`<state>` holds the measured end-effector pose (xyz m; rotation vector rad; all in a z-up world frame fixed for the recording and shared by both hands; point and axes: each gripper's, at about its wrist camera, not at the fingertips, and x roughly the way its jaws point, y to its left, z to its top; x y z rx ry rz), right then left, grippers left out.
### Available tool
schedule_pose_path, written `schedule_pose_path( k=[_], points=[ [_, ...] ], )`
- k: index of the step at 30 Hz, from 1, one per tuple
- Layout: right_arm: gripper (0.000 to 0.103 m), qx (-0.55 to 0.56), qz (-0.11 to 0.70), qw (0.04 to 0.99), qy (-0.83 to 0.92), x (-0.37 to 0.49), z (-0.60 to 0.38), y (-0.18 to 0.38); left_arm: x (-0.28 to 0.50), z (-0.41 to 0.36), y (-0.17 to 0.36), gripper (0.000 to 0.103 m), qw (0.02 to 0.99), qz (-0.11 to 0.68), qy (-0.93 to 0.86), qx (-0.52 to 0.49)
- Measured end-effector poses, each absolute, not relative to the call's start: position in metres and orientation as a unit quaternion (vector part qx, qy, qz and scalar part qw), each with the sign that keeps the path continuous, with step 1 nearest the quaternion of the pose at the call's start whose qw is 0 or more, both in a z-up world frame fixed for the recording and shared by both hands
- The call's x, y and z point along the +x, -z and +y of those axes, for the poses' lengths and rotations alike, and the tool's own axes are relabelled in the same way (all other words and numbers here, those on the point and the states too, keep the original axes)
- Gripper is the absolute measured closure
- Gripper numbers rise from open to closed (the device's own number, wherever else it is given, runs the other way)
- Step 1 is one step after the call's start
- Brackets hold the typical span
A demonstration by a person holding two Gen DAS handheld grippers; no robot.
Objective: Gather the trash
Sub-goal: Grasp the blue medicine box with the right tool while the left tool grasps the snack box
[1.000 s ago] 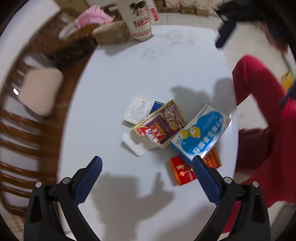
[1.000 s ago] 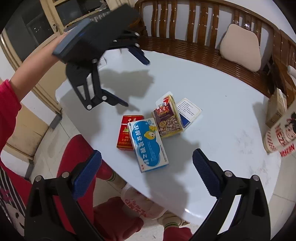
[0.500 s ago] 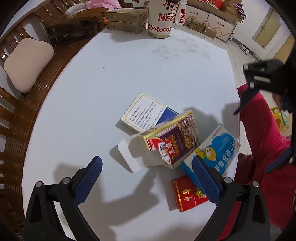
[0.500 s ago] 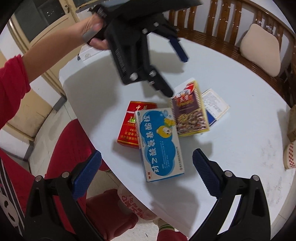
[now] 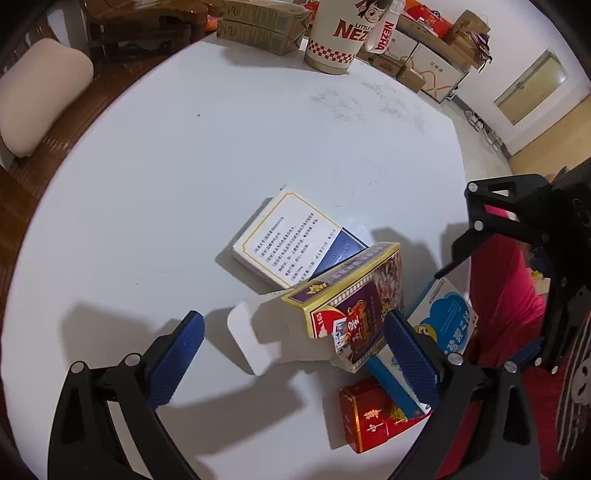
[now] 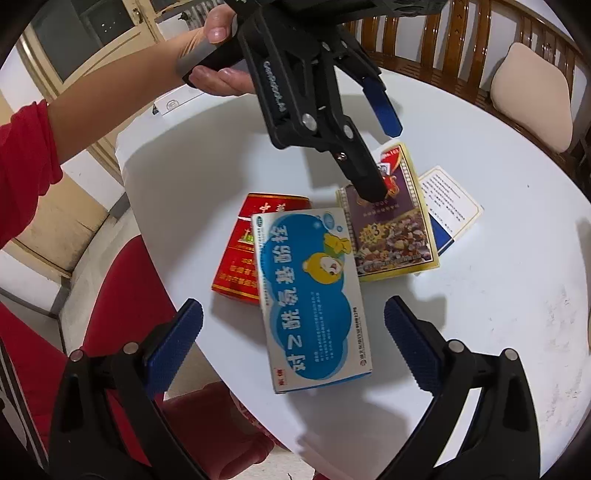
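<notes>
Several empty boxes lie overlapped on the white round table (image 5: 184, 166). A purple and yellow box (image 5: 354, 295) (image 6: 391, 221) with an open white flap (image 5: 251, 332) leans on a white and blue box (image 5: 288, 240) (image 6: 450, 206). A blue and white medicine box (image 6: 314, 295) (image 5: 447, 321) lies over a red box (image 5: 369, 417) (image 6: 247, 251). My left gripper (image 5: 291, 354) is open, just above the purple box's flap end; it shows in the right wrist view (image 6: 376, 158). My right gripper (image 6: 291, 339) is open, low over the medicine box.
A large Nezha paper cup (image 5: 336, 33) and cardboard cartons (image 5: 258, 26) stand at the table's far edge. A wooden bench with a beige cushion (image 5: 37, 99) (image 6: 532, 92) curves behind the table. The person's red-trousered legs (image 6: 122, 295) are at the near edge.
Both grippers have come down and closer to the pile. The left one now hangs over the purple box, the right one over the medicine box. The boxes have not moved.
</notes>
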<state>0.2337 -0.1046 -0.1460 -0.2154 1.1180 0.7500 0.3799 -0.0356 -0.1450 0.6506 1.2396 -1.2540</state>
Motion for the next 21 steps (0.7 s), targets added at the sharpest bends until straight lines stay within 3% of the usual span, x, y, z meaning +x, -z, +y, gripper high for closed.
schedule_pose_path(
  k=[19,21],
  points=[
    [0.007,-0.074,0.523,0.770,-0.359,0.248,-0.114,0.171,0.390,-0.035,0.164,0.009,0.571,0.560,0.563,0.210],
    [0.007,-0.070,0.525,0.767,-0.361,0.248,-0.114,0.173,0.387,-0.037,0.164,0.015,0.569,0.559,0.563,0.214]
  ],
)
